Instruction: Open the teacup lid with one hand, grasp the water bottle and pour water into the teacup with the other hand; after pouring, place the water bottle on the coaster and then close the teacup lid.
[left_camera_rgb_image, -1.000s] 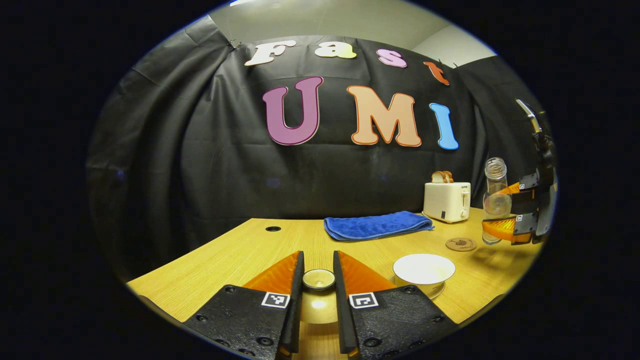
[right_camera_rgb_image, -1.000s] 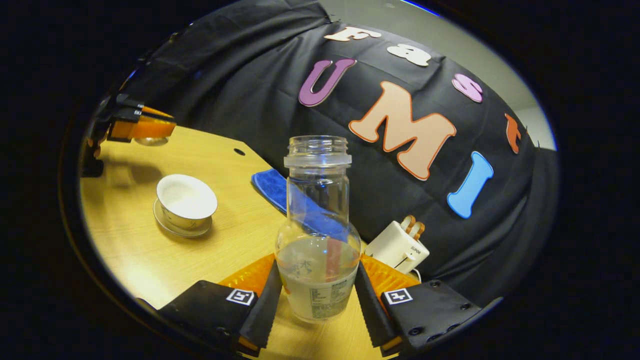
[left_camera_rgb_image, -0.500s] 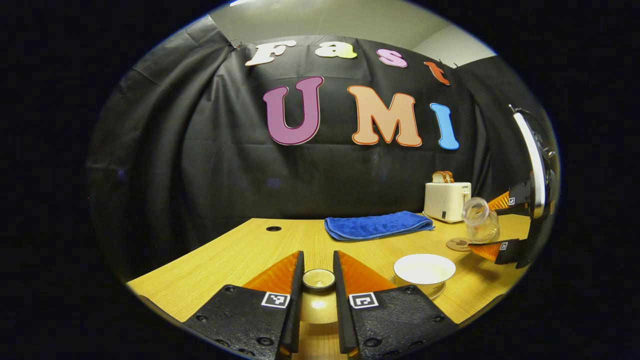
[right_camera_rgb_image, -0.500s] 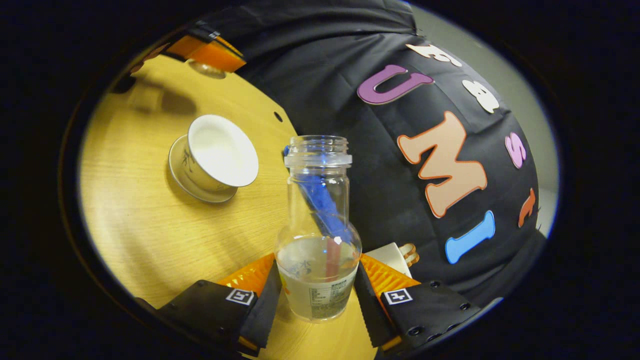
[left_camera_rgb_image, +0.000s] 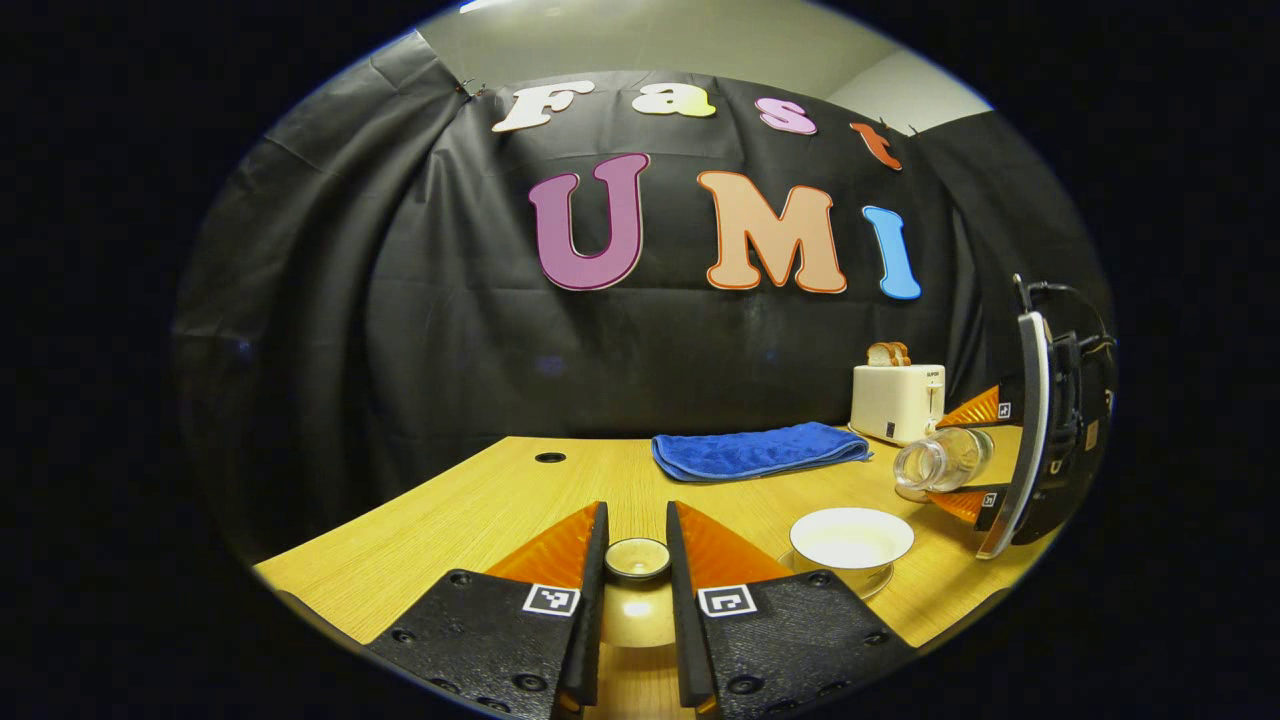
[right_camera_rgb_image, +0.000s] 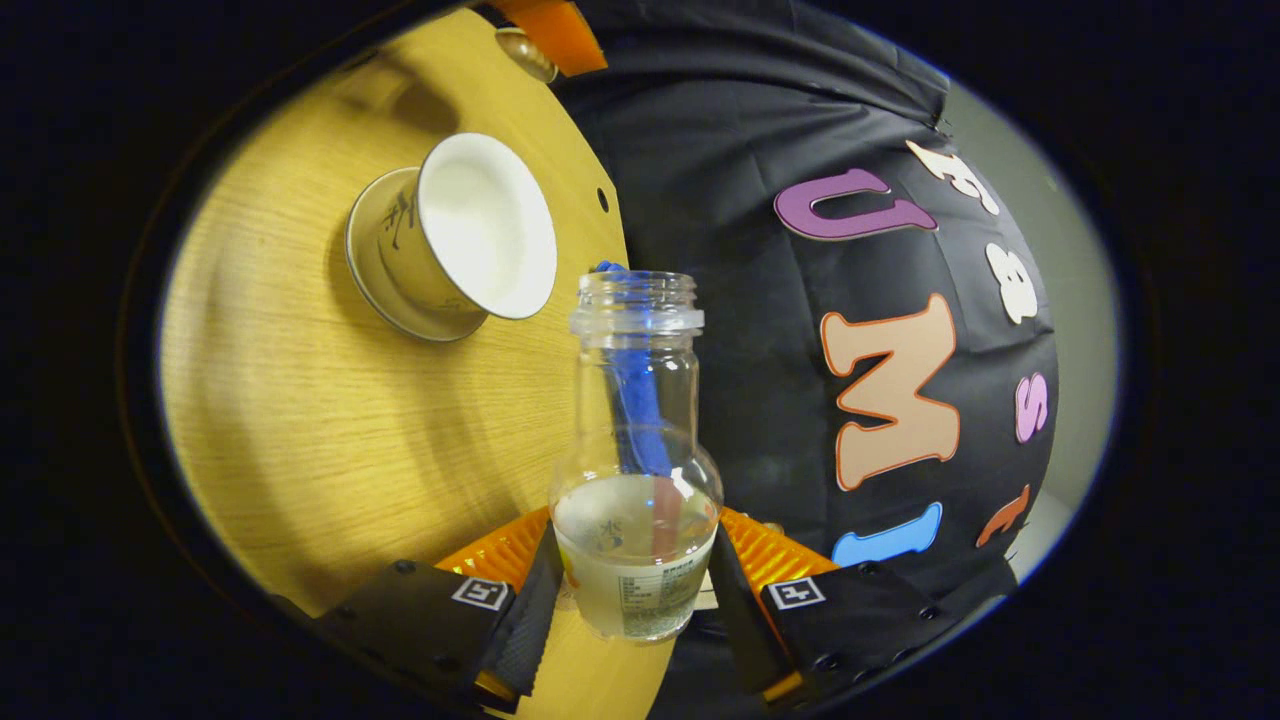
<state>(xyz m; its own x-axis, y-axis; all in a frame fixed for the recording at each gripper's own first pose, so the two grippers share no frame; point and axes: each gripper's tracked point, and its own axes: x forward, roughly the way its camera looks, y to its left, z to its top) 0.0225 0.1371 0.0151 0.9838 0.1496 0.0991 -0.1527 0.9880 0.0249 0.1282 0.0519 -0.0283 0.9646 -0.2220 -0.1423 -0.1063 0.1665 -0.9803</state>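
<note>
My left gripper (left_camera_rgb_image: 637, 535) is shut on the knob of the small beige teacup lid (left_camera_rgb_image: 637, 560) and holds it just above the table. The white teacup (left_camera_rgb_image: 851, 537) stands uncovered on its saucer to the right of it. My right gripper (right_camera_rgb_image: 634, 535) is shut on the clear water bottle (right_camera_rgb_image: 636, 470), which has no cap and a little water near its base. In the left gripper view the bottle (left_camera_rgb_image: 940, 463) lies tipped almost level in the right gripper (left_camera_rgb_image: 985, 455), with its mouth pointing toward the teacup (right_camera_rgb_image: 470, 240) from above and to the right.
A folded blue towel (left_camera_rgb_image: 757, 450) lies at the back of the wooden table (left_camera_rgb_image: 480, 510). A white toaster (left_camera_rgb_image: 896, 400) with bread stands at the back right. The left gripper (right_camera_rgb_image: 550, 25) with the lid shows beyond the cup in the right gripper view.
The right gripper has rolled over, tipping the bottle from upright to nearly level, and has come closer to the teacup. The left gripper has held still with the lid.
</note>
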